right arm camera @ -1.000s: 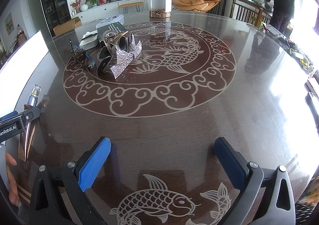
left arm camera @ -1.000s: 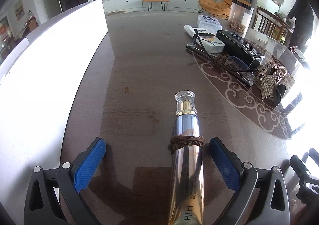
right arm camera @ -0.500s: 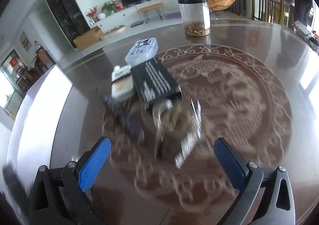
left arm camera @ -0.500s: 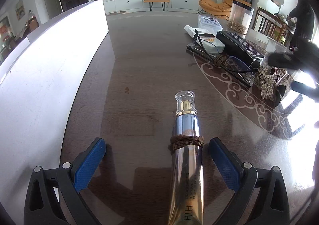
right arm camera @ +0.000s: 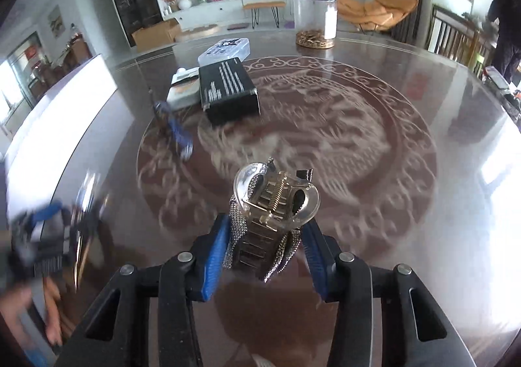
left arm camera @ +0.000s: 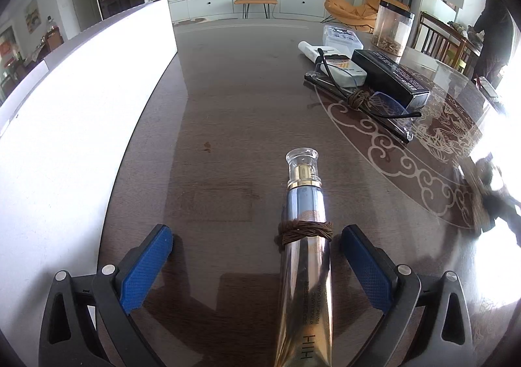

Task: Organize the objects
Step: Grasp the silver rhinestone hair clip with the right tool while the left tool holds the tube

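Observation:
My right gripper [right arm camera: 265,248] is shut on a clear hair claw clip [right arm camera: 276,201] with glittery silver fabric, held above the brown table. My left gripper [left arm camera: 257,256] is open, low over the table; a gold and silver cosmetic tube [left arm camera: 306,253] with a brown hair tie around it lies between the fingers, close to the right finger [left arm camera: 364,266], its clear cap pointing away. Glasses [left arm camera: 368,100] with a brown tie, a black box [left arm camera: 390,77] and a white tube [left arm camera: 332,64] lie further off at the right; the black box [right arm camera: 228,90] also shows in the right wrist view.
A large white box [left arm camera: 75,106] stands along the table's left side. A clear jar [right arm camera: 314,20] and a clear plastic case [right arm camera: 224,49] sit at the far side. The table [right arm camera: 407,204] bears a fish pattern. A person stands at far right.
My right gripper went to the clip, closed on it and lifted it off the table toward me. My left gripper and the tube have not moved.

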